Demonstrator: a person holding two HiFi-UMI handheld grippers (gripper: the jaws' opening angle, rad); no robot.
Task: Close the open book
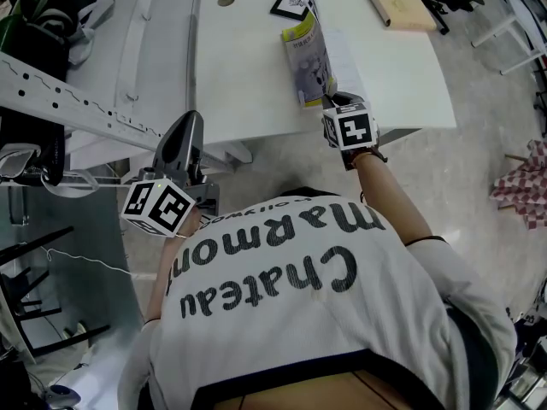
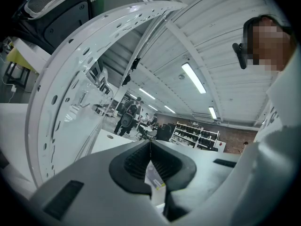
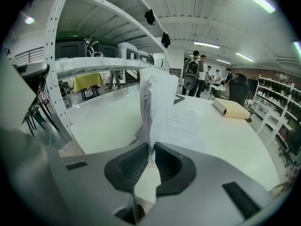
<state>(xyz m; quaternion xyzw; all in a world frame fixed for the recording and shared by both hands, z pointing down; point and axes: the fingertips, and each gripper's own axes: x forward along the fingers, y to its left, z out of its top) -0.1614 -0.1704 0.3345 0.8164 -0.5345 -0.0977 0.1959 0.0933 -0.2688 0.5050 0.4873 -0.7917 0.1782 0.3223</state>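
The right claw (image 3: 150,149) pinches the book's (image 1: 309,54) raised half, upright on the worktop (image 1: 248,92). It should swing over onto the flat page before releasing. The left claw (image 2: 150,147) is pressed together, idle.

White table (image 1: 248,92), yellow-and-grey book (image 1: 308,60)

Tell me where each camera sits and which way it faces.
Head view: on the head, steeply down at table, book, left gripper, right gripper; shirt shows.
Left gripper view: on that gripper, out into the hall; shut jaws, shirt show.
Right gripper view: on that gripper, down over the table; jaws clamp the book.
Head and right gripper views share book and table.
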